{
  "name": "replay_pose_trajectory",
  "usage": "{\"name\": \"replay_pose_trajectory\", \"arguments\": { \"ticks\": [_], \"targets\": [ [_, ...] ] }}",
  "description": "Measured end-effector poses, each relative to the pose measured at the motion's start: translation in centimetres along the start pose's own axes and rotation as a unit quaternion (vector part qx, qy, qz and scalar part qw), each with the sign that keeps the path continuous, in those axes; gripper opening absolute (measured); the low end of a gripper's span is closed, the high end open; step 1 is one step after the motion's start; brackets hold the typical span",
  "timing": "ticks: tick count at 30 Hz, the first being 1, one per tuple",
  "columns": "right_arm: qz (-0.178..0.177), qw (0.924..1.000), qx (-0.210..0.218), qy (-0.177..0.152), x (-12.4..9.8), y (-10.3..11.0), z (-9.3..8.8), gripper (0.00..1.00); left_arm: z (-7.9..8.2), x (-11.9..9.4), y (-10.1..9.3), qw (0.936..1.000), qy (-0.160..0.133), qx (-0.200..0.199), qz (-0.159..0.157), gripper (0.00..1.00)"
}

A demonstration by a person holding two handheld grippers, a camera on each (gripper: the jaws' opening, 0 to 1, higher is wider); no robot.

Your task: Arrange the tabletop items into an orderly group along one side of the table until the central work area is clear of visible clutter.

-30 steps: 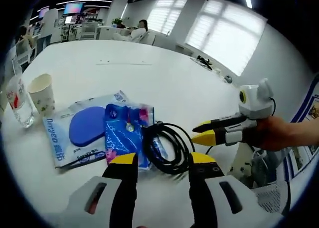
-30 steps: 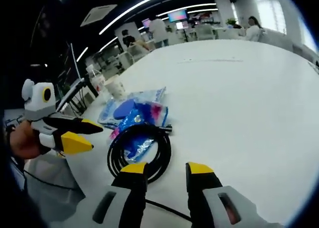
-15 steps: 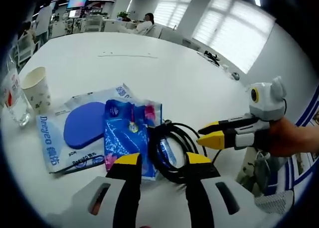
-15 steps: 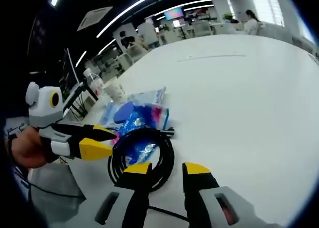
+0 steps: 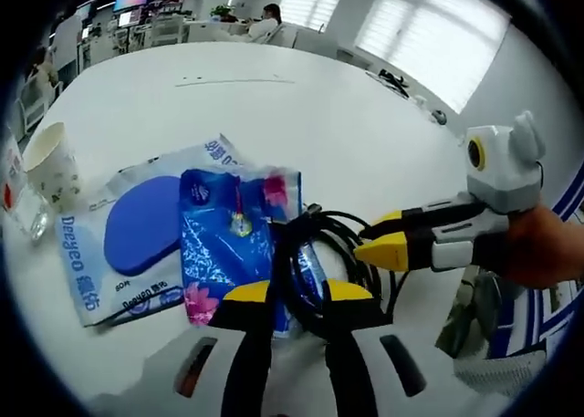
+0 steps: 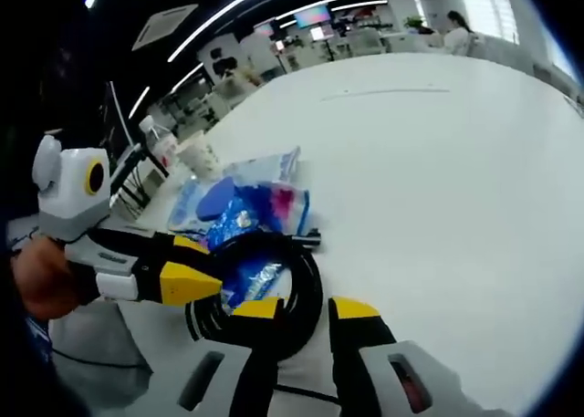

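A coiled black cable lies near the edge of the white table, partly on a blue patterned packet. Beside the packet lies a clear bag with a blue oval pad. My left gripper hovers open over the coil's near arc, its jaws drawn in. My right gripper points at the coil from the opposite side, also open with a narrowed gap and the coil's rim between its jaws. I cannot tell whether either one touches the cable.
A paper cup and a clear bottle stand near the bag at the table's edge. The table's wide far part is bare. Desks, screens and seated people fill the room behind.
Both grippers have moved in toward the cable coil from opposite sides, and each pair of jaws has narrowed. The items on the table have not moved.
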State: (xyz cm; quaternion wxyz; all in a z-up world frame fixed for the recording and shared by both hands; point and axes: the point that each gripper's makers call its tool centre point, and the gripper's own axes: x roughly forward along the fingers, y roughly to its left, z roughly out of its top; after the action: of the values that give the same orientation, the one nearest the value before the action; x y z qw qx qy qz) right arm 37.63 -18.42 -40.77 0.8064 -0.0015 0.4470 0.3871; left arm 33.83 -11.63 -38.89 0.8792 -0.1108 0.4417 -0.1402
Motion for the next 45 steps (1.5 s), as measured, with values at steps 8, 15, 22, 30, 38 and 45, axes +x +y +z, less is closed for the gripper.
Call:
{"name": "replay_pose_trajectory", "arguments": {
  "ticks": [8, 15, 22, 30, 38, 45],
  "targets": [
    [0.001, 0.9999, 0.000, -0.011, -0.8, 0.0, 0.2, 0.04, 0.3, -0.2, -0.2, 1.0000, -0.002, 0.001, 0.004, 0.07],
    [-0.001, 0.9997, 0.004, -0.025, -1.9, -0.4, 0.7, 0.03, 0.9, -0.6, -1.6, 0.9999, -0.007, 0.011, -0.005, 0.07],
    [-0.006, 0.9988, 0.018, -0.045, -2.9, -1.8, 1.9, 0.02, 2.0, -0.9, -3.1, 0.9996, -0.013, 0.023, -0.012, 0.07],
    [-0.007, 0.9979, 0.021, -0.060, -3.8, -2.6, 2.2, 0.02, 3.3, 0.0, -3.4, 0.9992, -0.023, 0.028, -0.016, 0.07],
    [-0.028, 0.9970, 0.027, -0.067, -5.1, -4.9, 2.3, 0.01, 3.7, 1.6, -5.0, 0.9989, -0.018, 0.029, -0.032, 0.06],
    [-0.043, 0.9961, 0.028, -0.072, -6.5, -6.8, 2.5, 0.01, 4.7, 3.8, -6.1, 0.9983, -0.019, 0.018, -0.053, 0.06]
  ]
}}
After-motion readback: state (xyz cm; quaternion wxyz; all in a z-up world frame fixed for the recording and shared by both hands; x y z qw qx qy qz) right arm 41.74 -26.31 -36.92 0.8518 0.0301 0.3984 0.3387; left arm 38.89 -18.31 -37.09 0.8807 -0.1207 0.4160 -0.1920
